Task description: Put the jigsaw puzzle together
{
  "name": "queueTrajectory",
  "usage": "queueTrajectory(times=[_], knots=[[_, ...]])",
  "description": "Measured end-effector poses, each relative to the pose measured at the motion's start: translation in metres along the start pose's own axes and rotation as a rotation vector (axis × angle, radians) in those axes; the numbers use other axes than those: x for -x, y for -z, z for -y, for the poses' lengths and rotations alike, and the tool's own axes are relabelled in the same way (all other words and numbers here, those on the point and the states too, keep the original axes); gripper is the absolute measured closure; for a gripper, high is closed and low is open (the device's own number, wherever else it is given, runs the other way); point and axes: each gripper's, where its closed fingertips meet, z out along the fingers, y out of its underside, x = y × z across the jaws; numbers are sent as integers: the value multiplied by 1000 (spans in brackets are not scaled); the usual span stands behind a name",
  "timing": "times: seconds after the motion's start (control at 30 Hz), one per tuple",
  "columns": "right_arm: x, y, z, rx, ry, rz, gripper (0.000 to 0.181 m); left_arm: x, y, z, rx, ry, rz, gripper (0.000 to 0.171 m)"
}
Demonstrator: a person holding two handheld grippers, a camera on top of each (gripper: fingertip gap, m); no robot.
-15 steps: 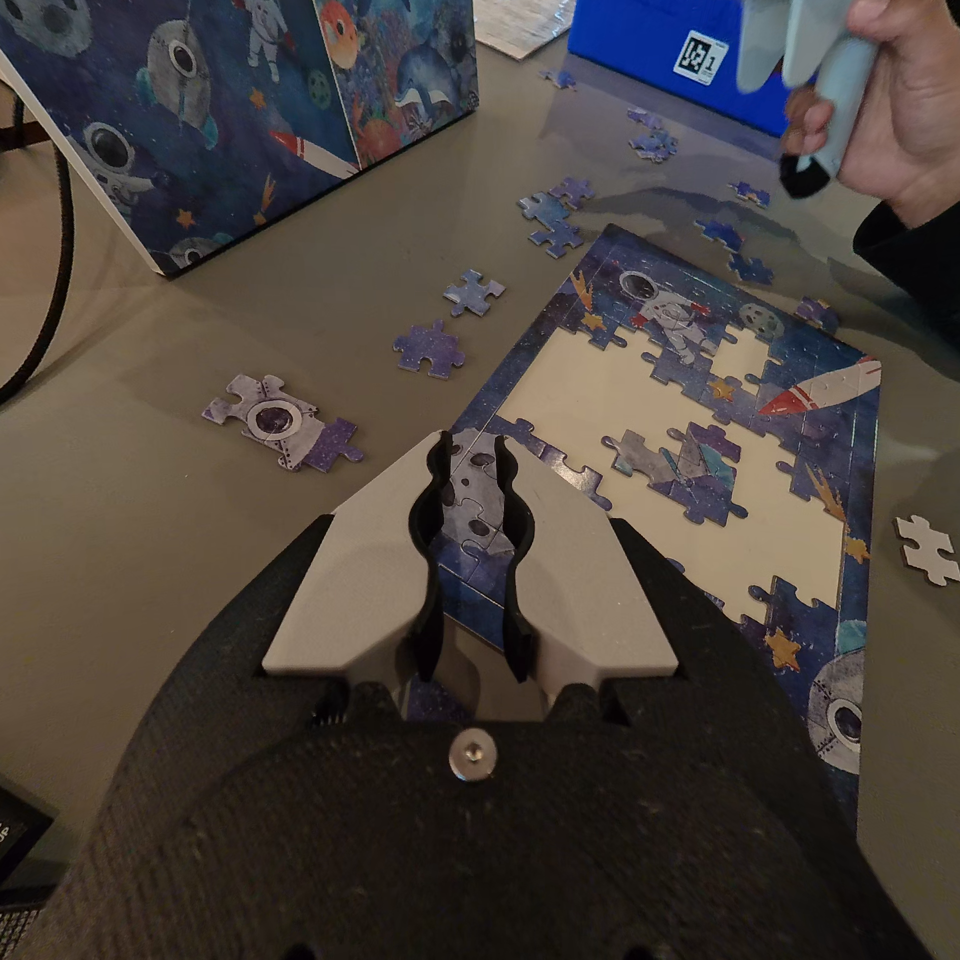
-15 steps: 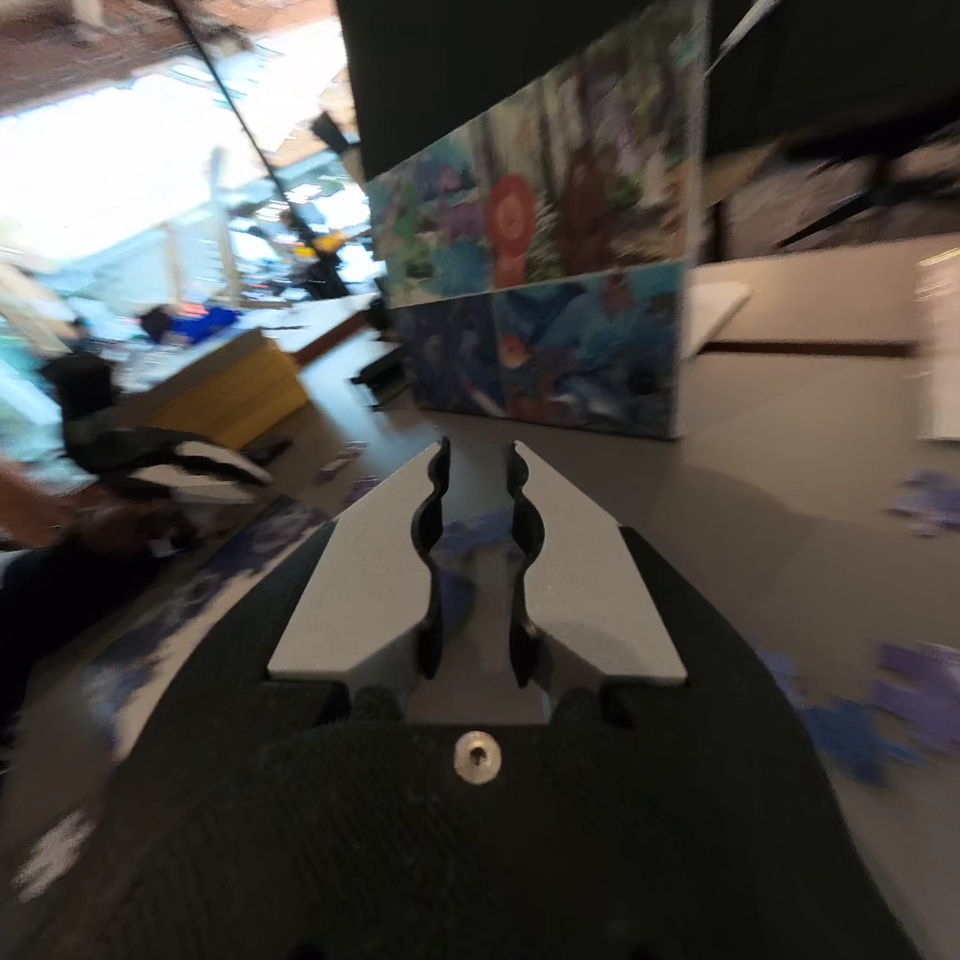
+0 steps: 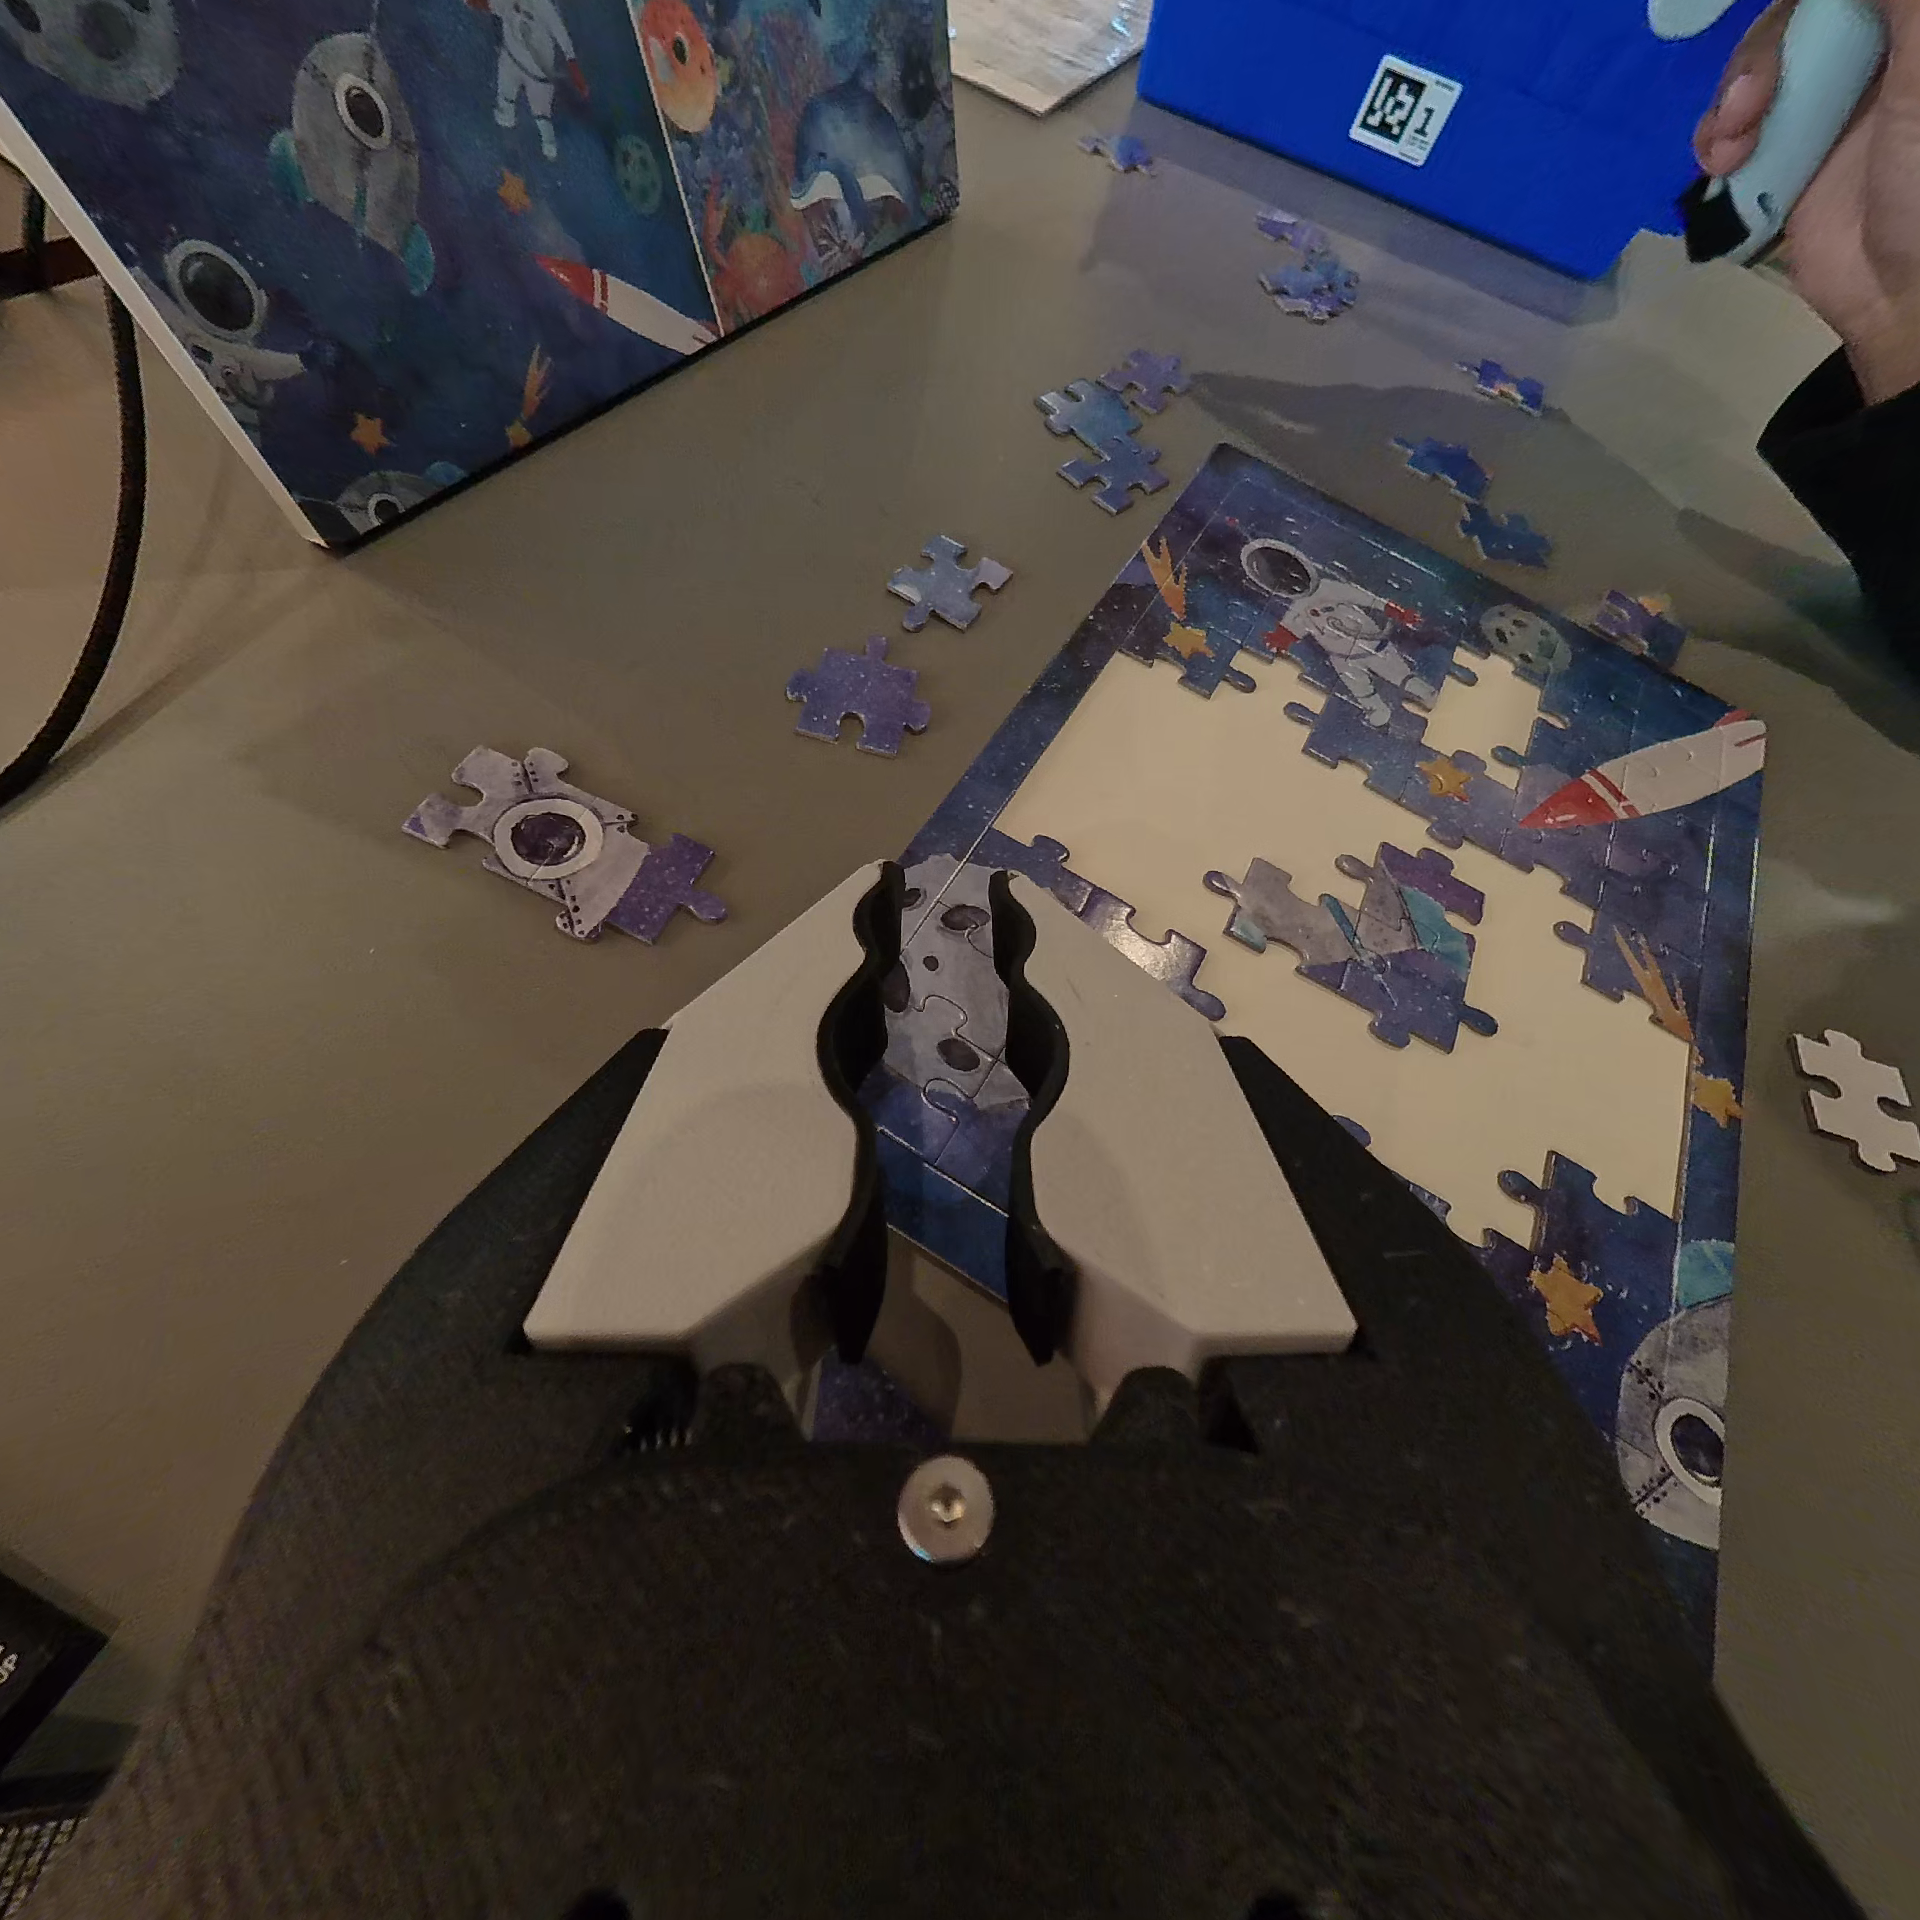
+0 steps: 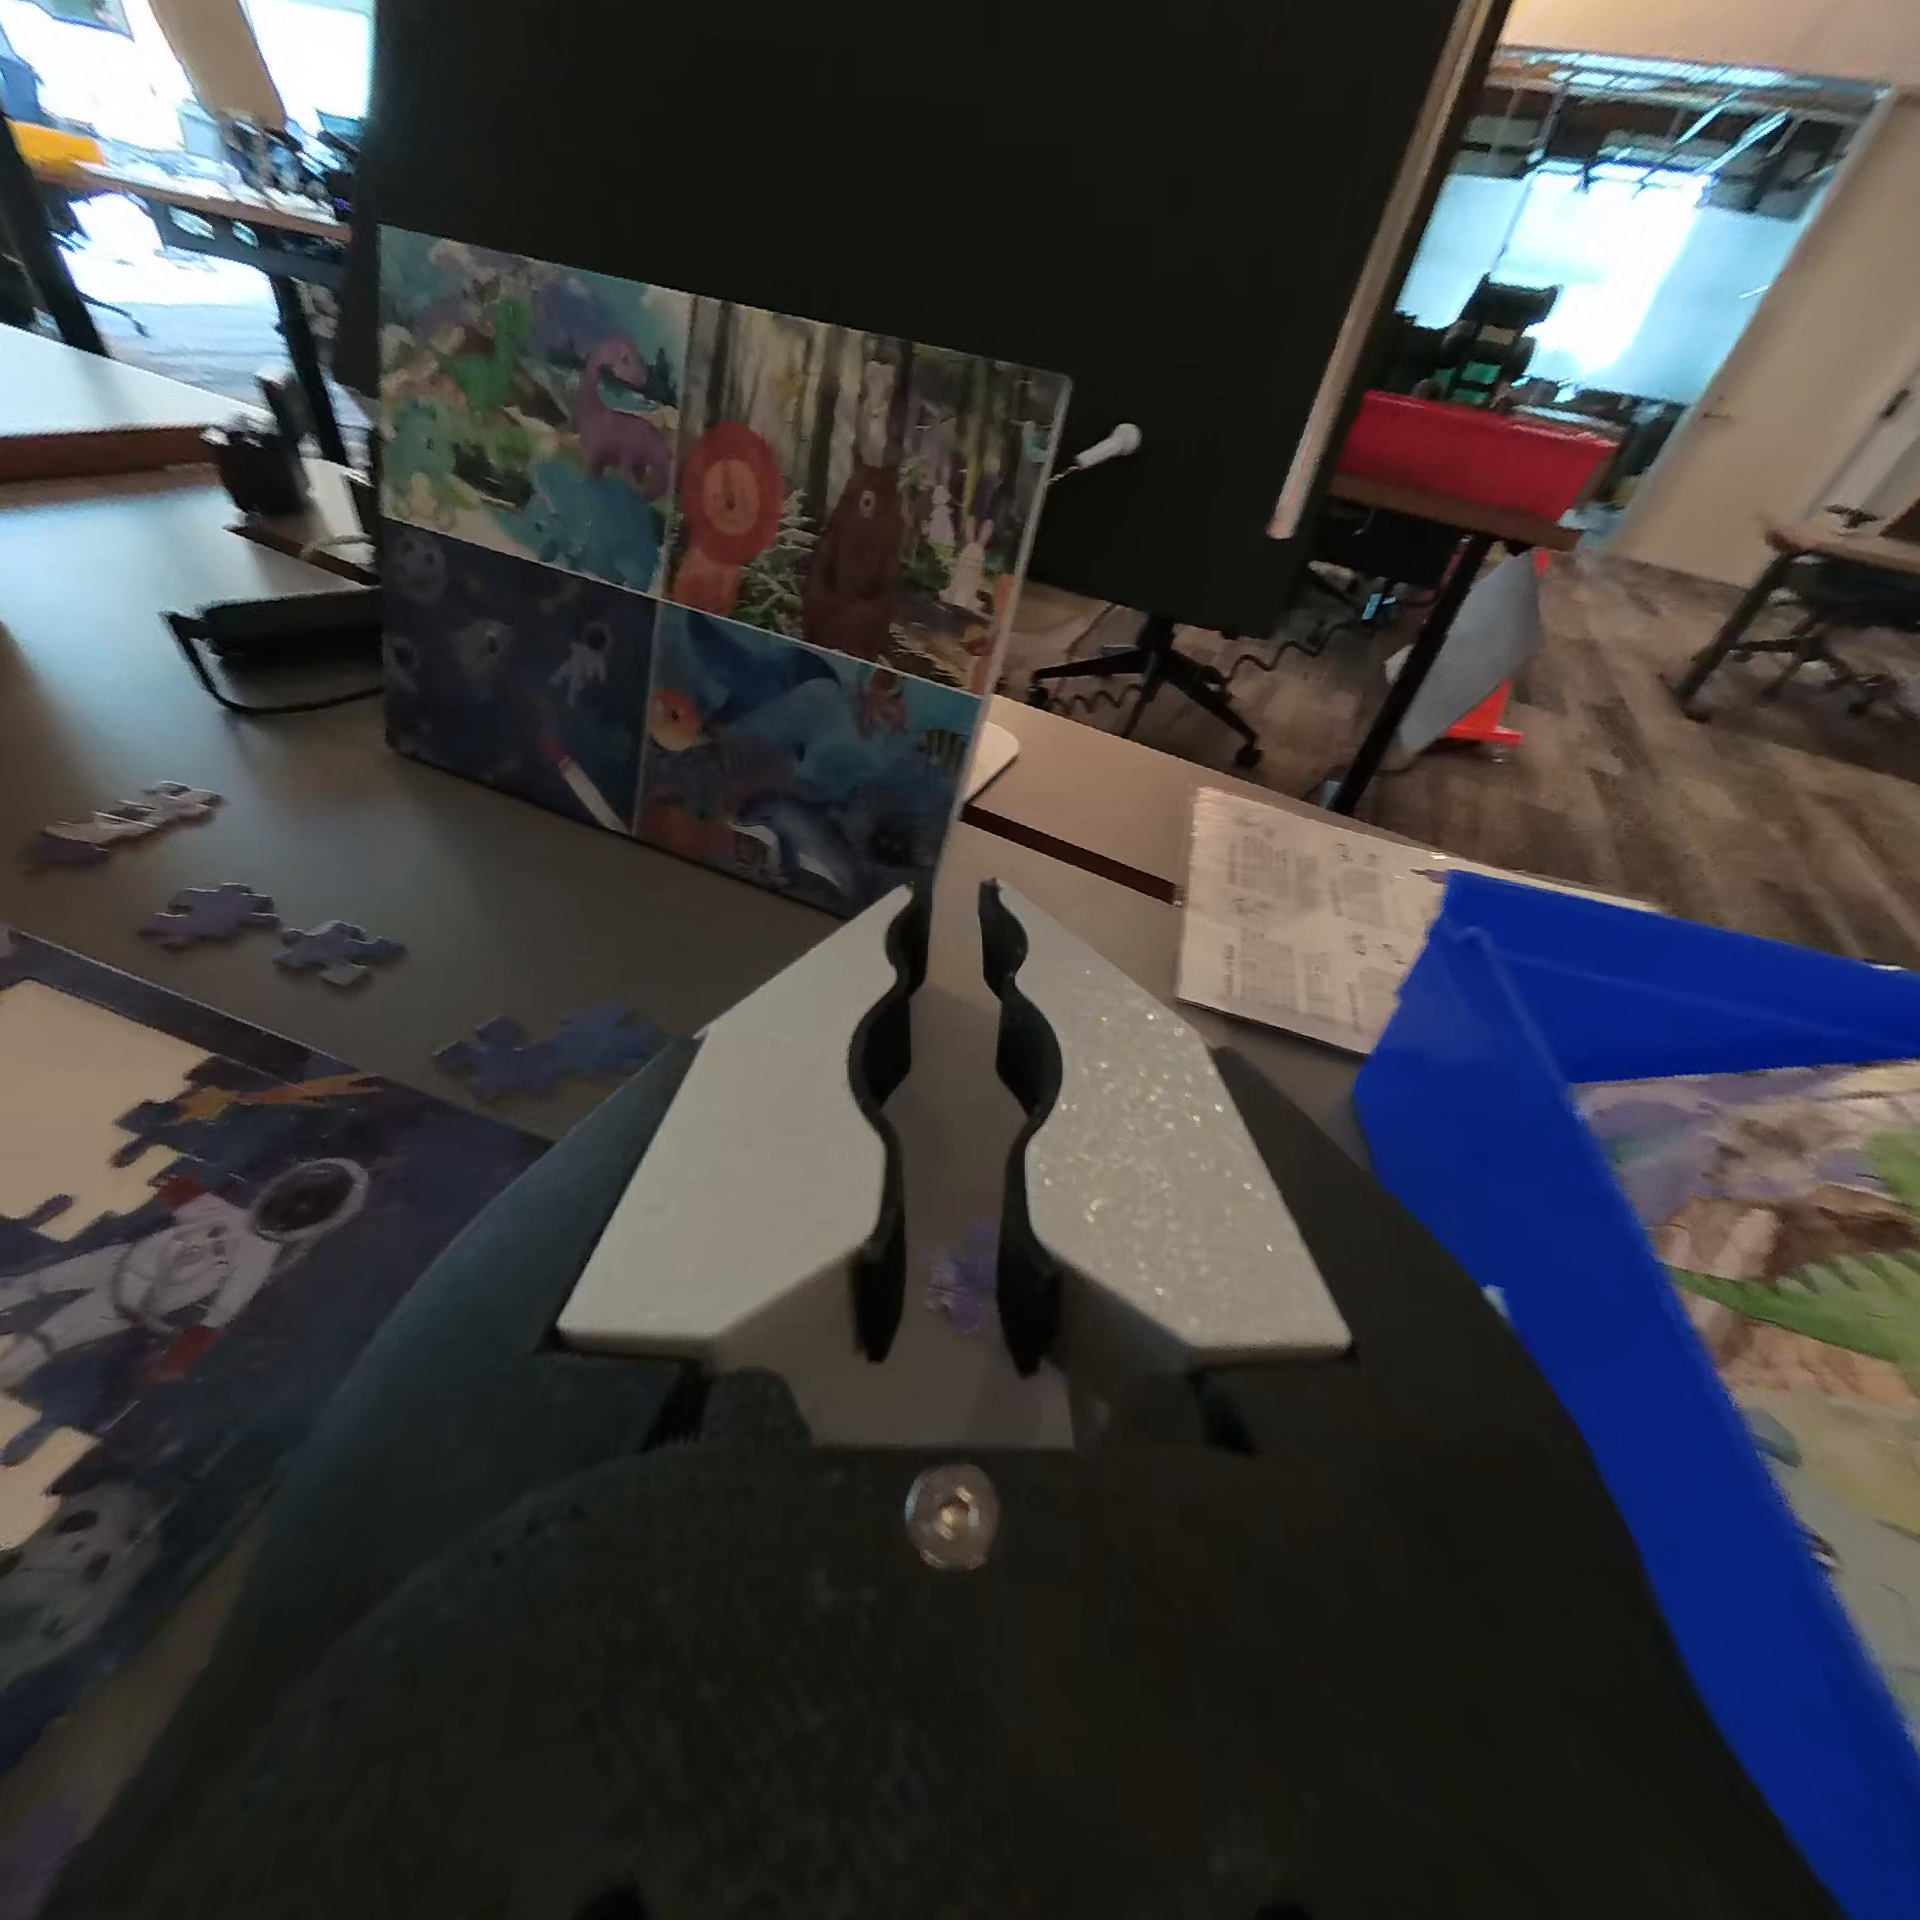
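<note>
1. The left hand-held gripper (image 3: pixel 943 883) is hovering over the near-left corner of the jigsaw puzzle (image 3: pixel 1621 852), its jaws parted a little and gripping nothing.
2. The right hand-held gripper (image 4: pixel 948 891) is pointing across the surface (image 4: pixel 540 883) toward the upright picture box (image 4: pixel 717 561); its jaws are likewise standing slightly apart and empty.
3. The puzzle is lying flat on the surface, between the picture box and the blue bin (image 3: pixel 1538 114).
4. Progress, as judged here: the border is looking complete, and the astronaut, rocket and planet areas are filled in. A large pale gap (image 3: pixel 1164 790) is remaining in the middle, with one small joined cluster (image 3: pixel 1371 945) sitting inside it.
5. Still to be placed: the joined porthole section (image 3: pixel 561 842), two single pieces (image 3: pixel 862 701) beside the frame, further pieces (image 3: pixel 1112 436) scattered past the far edge, and one face-down white piece (image 3: pixel 1860 1112) to the right.
6. Roughly two thirds appears to be assembled.
</note>
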Motion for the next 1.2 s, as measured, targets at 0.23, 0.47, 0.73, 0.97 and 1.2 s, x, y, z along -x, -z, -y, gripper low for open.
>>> queueTrajectory(times=[0.23, 0.47, 0.73, 0.97, 1.2], knots=[[-12, 3, -5, 20, 32, -53, 175, -1, 0, 0, 3, -11, 4, 157], [-22, 3, -12, 37, -4, -66, 172, -1, -1, -1, 7, -16, 6, 157], [-22, -8, -50, 222, -51, -48, 165, -1, -1, -1, 8, -18, 7, 157], [-8, -14, -105, 483, -192, 55, 154, -1, -1, -1, 10, -22, 8, 157], [2, -13, -142, 674, -210, 81, 147, -2, -1, -1, 11, -25, 10, 157]])
